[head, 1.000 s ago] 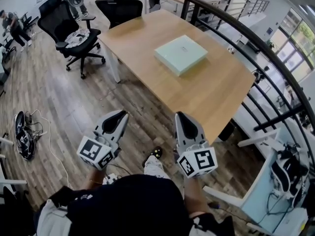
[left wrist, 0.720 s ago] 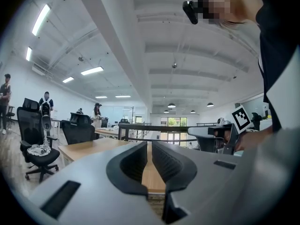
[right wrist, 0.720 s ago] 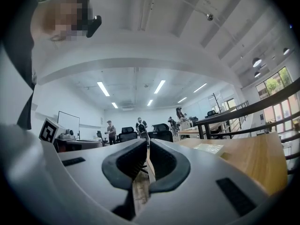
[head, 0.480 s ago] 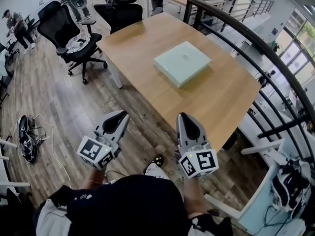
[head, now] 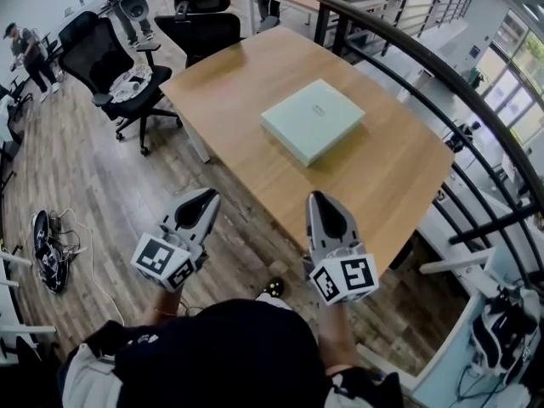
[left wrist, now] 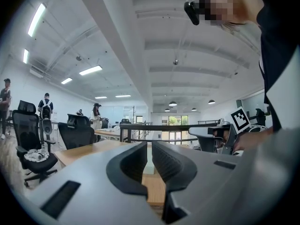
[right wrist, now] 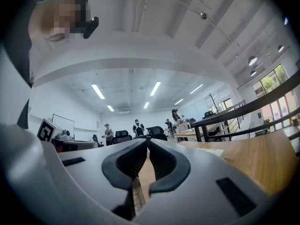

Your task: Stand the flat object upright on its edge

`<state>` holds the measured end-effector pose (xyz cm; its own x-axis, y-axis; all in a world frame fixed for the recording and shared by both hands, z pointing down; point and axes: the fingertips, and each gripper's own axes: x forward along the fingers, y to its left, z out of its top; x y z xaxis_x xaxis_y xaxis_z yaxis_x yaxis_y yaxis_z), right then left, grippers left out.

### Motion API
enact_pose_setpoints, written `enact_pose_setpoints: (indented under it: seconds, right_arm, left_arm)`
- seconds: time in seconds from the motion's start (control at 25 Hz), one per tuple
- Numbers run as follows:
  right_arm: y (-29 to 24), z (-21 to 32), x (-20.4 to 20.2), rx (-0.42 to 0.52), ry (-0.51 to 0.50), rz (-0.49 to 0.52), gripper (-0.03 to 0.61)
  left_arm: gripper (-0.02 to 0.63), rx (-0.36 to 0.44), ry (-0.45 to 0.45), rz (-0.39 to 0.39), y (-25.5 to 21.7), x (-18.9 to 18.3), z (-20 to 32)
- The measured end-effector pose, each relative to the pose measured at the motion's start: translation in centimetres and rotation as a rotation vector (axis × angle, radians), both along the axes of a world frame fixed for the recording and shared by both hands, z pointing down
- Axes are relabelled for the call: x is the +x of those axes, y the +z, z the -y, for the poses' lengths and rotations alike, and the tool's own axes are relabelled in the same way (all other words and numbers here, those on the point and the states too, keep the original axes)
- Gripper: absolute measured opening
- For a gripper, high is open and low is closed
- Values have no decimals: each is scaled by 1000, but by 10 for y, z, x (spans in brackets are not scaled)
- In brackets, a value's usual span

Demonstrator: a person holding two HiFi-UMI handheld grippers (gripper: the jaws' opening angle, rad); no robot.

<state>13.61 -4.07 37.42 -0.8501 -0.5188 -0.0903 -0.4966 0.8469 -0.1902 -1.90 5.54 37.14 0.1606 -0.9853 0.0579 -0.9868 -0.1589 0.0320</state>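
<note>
A flat pale green square box (head: 312,120) lies flat on the wooden table (head: 246,75), toward its right half. My left gripper (head: 207,198) hangs over the floor just short of the table's near edge, shut and empty. To its right my right gripper (head: 317,201) reaches the near edge, also shut with nothing in it. Both point level toward the box and stay well short of it. The left gripper view (left wrist: 148,146) shows a sliver of the box (left wrist: 148,165) past the closed jaws. In the right gripper view (right wrist: 147,143) the box (right wrist: 210,149) is a thin pale strip on the tabletop.
Two black office chairs (head: 110,53) (head: 204,24) stand at the table's far left side. A dark metal railing (head: 442,75) runs along the right side. Cables (head: 47,236) lie on the wooden floor (head: 110,185) at left. A person (head: 24,45) stands far left.
Both grippers have come closer to the table, side by side; the table and box now sit lower and nearer in the head view. Jaws stayed shut.
</note>
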Motion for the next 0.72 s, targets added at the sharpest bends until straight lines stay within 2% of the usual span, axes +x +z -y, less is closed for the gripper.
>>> enact_pose_setpoints:
  seconds: [0.24, 0.48, 0.72]
  right_arm:
    - [3, 27, 9, 2, 44, -12, 29]
    - [8, 47, 13, -10, 93, -31, 29]
    - [3, 78, 22, -25, 213, -20, 29]
  left_arm:
    - [40, 18, 52, -9, 4, 5, 36]
    - [41, 5, 85, -20, 13, -7, 67]
    - [41, 14, 203, -33, 10, -10, 126]
